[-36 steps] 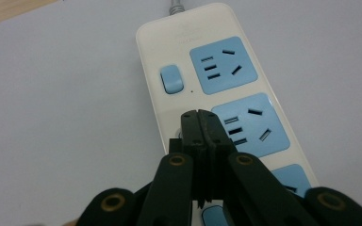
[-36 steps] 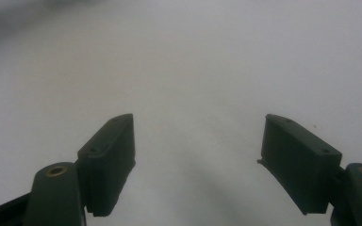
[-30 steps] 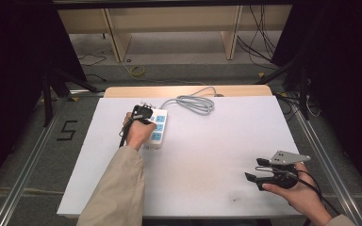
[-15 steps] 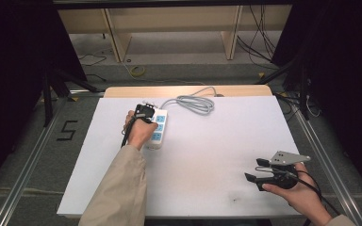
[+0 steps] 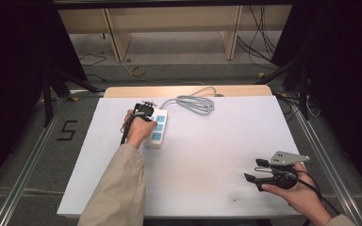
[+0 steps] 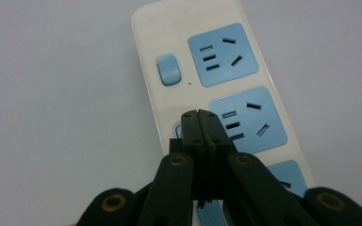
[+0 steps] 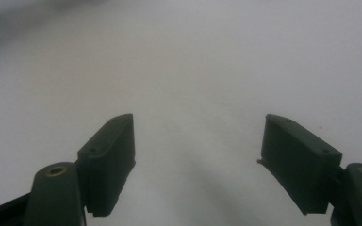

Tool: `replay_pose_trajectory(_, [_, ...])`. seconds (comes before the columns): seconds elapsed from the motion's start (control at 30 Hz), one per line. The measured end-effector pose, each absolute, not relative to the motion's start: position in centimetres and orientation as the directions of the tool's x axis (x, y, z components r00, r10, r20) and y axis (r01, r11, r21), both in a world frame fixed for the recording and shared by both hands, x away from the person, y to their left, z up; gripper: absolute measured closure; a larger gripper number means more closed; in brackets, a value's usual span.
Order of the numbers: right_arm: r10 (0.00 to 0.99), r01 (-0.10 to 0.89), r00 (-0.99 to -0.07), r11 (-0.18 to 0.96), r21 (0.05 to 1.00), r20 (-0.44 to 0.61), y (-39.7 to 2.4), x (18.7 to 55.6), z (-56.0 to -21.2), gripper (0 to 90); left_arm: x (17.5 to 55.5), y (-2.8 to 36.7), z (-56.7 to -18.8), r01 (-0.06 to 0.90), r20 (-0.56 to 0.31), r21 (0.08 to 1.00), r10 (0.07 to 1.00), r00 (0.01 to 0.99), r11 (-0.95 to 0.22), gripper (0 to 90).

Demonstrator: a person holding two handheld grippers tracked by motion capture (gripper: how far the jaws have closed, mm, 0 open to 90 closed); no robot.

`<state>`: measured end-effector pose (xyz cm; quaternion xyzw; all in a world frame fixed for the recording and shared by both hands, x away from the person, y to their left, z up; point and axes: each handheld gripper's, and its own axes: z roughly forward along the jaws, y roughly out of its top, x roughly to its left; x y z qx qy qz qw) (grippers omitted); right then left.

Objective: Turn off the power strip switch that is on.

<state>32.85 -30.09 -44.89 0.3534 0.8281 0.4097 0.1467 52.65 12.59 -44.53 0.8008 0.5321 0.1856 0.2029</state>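
Fingertips (image 6: 199, 123) pressed together over the power strip's (image 6: 217, 89) switch side.

Your bench (image 5: 207, 155), white-topped: a white power strip (image 5: 156, 128) with blue sockets lies left of centre; its grey cord (image 5: 195, 101) coils toward the far edge.

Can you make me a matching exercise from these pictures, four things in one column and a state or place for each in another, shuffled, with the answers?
Things:
1. left gripper
2. right gripper
3. power strip
4. grey cable

States or places:
A. jaws spread wide over bare table
B. looped near the table's far edge
C. jaws closed, tips over a blue switch
D. lying flat, white with blue sockets

Pairs: 1-C, 2-A, 3-D, 4-B
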Motion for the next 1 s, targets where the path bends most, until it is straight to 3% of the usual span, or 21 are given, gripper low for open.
replay_pose_trajectory(0.43, [0.701,0.466,-0.712,0.421,0.778,0.047,-30.0,33.0,-44.9,27.0,52.8,12.7,-44.4,0.771,0.122,0.504,0.915,0.384,-0.391,90.0])
replay_pose_trajectory(0.67, [0.699,0.464,-0.714,0.423,0.778,0.047,-29.9,33.1,-45.0,27.0,53.0,12.5,-44.5,0.768,0.075,0.532,0.923,0.378,-0.358,90.0])
replay_pose_trajectory(0.83, [0.696,0.462,-0.716,0.424,0.779,0.046,-30.0,33.0,-44.9,27.0,53.2,11.7,-44.6,0.754,0.142,0.527,0.916,0.375,-0.391,90.0])
replay_pose_trajectory(1.0, [0.698,0.462,-0.715,0.42,0.781,0.048,-30.1,33.0,-44.9,27.0,53.3,12.1,-44.5,0.768,0.104,0.522,0.921,0.374,-0.371,90.0])
